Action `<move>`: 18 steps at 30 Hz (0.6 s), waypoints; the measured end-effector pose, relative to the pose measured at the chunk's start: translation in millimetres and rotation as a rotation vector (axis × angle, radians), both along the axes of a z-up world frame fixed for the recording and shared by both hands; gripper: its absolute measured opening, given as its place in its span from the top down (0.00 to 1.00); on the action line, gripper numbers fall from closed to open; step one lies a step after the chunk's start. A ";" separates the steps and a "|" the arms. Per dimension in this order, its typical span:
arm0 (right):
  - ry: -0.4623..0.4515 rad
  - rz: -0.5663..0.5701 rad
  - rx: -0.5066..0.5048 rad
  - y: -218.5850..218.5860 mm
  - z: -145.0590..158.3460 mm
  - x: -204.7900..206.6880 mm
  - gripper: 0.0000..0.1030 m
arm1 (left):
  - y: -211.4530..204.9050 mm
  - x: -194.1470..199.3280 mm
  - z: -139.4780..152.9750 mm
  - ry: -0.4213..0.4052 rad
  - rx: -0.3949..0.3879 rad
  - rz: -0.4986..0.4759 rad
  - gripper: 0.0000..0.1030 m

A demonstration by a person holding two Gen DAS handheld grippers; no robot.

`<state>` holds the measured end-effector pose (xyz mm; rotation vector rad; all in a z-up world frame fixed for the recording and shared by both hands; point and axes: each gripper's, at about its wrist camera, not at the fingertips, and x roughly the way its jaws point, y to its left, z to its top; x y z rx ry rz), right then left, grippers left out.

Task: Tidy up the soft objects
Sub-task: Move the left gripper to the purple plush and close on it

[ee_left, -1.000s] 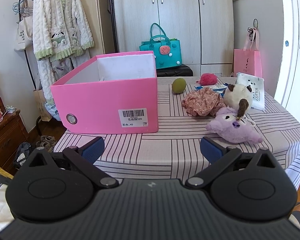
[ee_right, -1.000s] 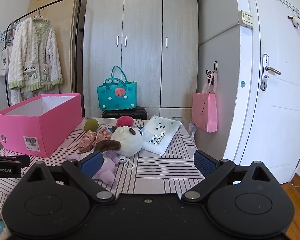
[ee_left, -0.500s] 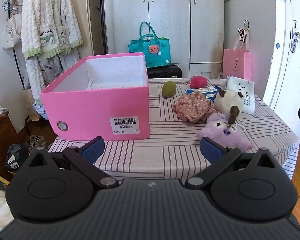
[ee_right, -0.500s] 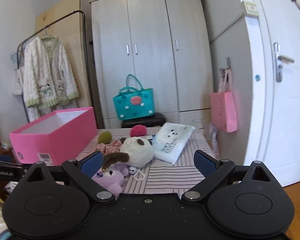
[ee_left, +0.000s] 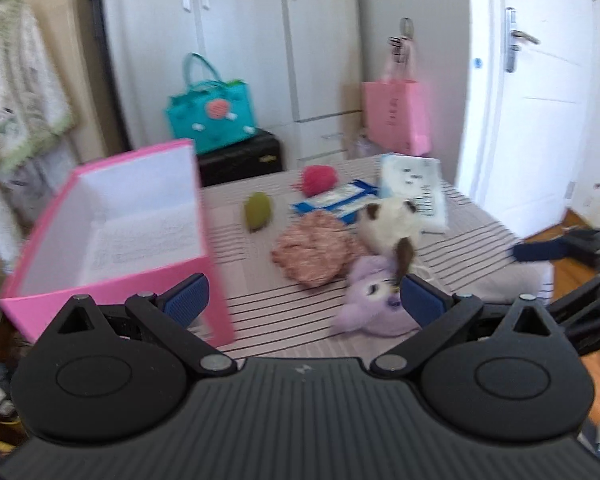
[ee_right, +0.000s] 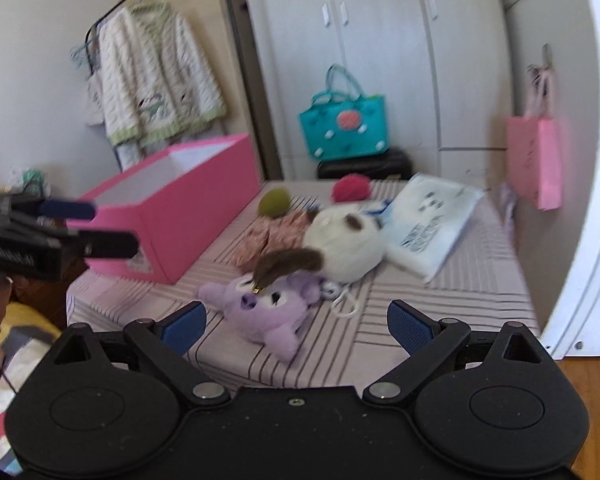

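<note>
Left gripper spread wide, right gripper likewise (both empty), above purple plush

Both grippers hang in the air – left gripper jaws spread wide, right gripper same, nothing held.

Box: you see matt pink card outside, plain white inside.
Tablecloth: smooth striped cloth under your grippers.
Purple plush: soft, fuzzy pile.
White plush: fluffy pile, brown tufted ears.
Floral cloth: crumpled printed fabric.
Tissue pack: glossy plastic wrap.
Red ball: fuzzy; green ball: matt, felt-like.
Left gripper: matt black plastic, ribbed body, textured blue pads.
Right gripper: matt black plastic, dusty, metal pivot pins.
Wardrobe: smooth pale laminate.
Cardigan: chunky knit.
Floor: glossy wood.
</note>
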<state>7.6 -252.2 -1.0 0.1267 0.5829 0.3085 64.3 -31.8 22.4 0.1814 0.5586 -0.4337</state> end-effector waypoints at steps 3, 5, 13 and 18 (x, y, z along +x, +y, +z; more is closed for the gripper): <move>0.030 0.051 0.015 6.3 -15.8 15.3 0.05 | -6.7 14.0 -6.6 0.048 -0.038 -0.046 0.03; 0.039 0.078 0.017 10.5 -24.8 24.0 0.06 | -11.2 21.7 -12.5 0.071 -0.047 -0.063 0.03; 0.041 0.196 -0.014 19.6 -43.1 47.7 0.11 | -30.1 44.7 -32.4 0.191 -0.009 -0.177 0.04; 0.012 0.263 -0.061 24.2 -49.8 49.4 0.14 | -37.0 59.2 -45.9 0.249 -0.017 -0.197 0.19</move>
